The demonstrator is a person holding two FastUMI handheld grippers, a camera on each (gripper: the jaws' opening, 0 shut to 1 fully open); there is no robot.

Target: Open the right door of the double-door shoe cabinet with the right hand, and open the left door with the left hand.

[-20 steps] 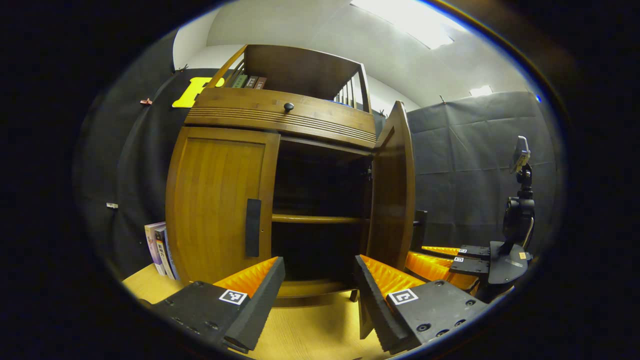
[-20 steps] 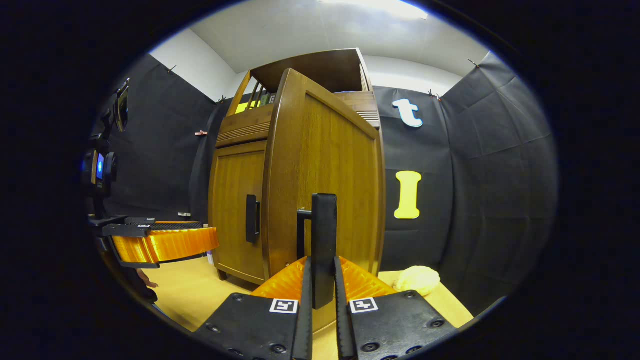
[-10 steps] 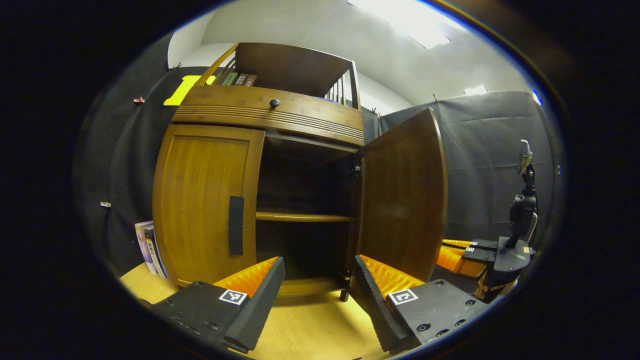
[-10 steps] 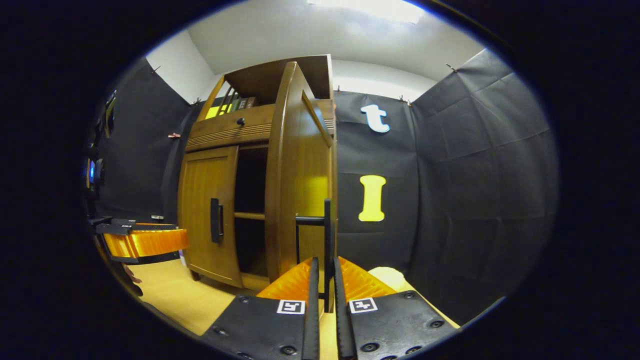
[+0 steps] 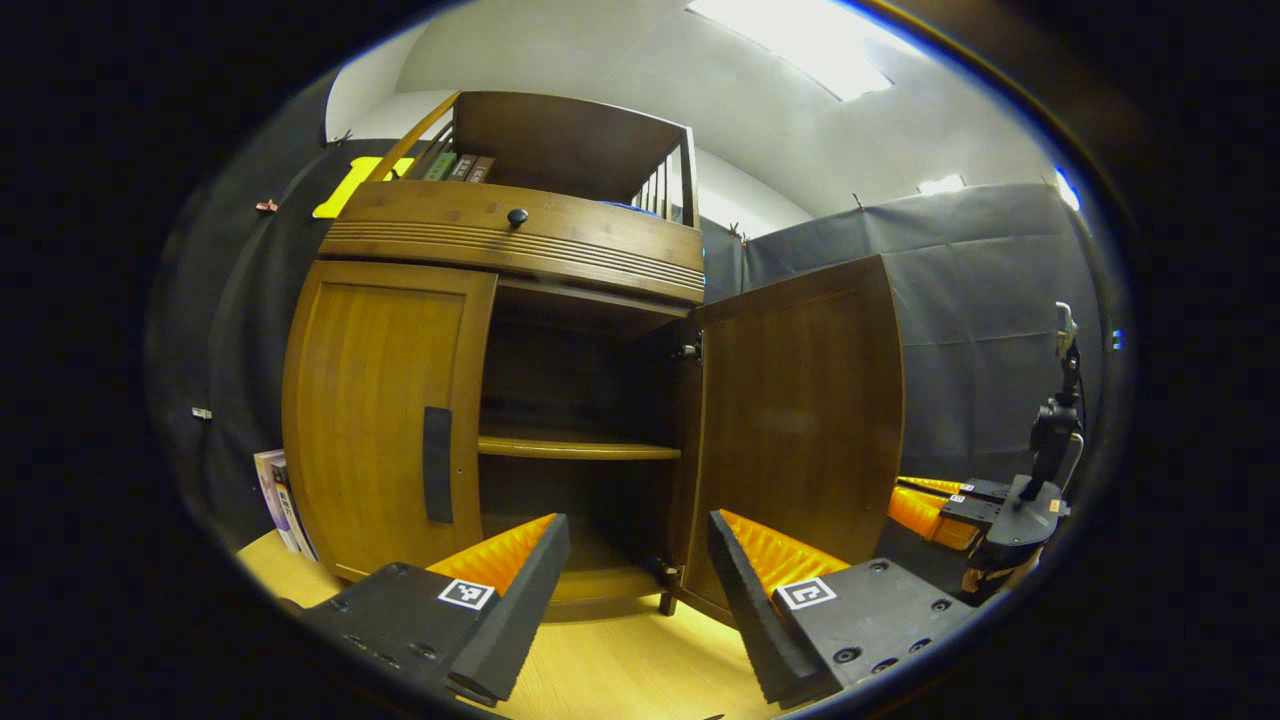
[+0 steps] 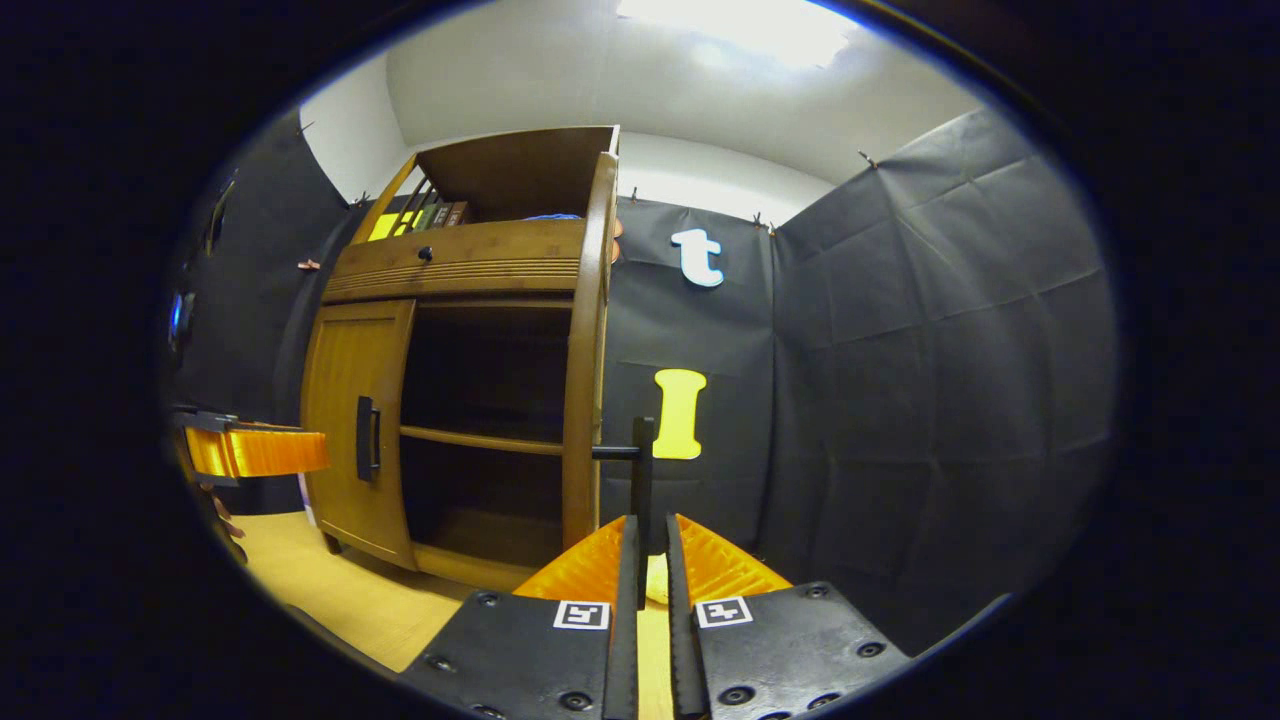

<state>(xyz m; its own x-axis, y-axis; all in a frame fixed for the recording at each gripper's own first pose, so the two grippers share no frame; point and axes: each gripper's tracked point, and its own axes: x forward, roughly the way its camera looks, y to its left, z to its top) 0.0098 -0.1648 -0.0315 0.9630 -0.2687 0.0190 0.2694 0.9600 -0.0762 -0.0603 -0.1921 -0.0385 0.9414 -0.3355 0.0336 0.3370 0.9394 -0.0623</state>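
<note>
Right gripper (image 6: 645, 535) is clamped on the black handle (image 6: 642, 480) of the right door (image 6: 585, 360), both fingers pressing the bar, almost no gap between them. In the right gripper view that door stands edge-on at 12 o'clock from the fingers, swung well out from the shoe cabinet (image 6: 460, 262). In the left gripper view the same door (image 5: 795, 400) sits at about 2 o'clock, inner face showing, and the right gripper (image 5: 935, 505) shows just past its lower edge at 3 o'clock. Left gripper (image 5: 635, 560) is wide open and holds nothing (fingers point into the open bay, clear of the cabinet). Left door (image 5: 385, 410) is closed, at 10 o'clock, its black handle (image 5: 437, 478) untouched. Shelf (image 5: 575, 448) is visible inside the open right bay. Books (image 5: 275, 490) stand beside the cabinet at 9 o'clock, on the wooden table (image 5: 620, 670).
</note>
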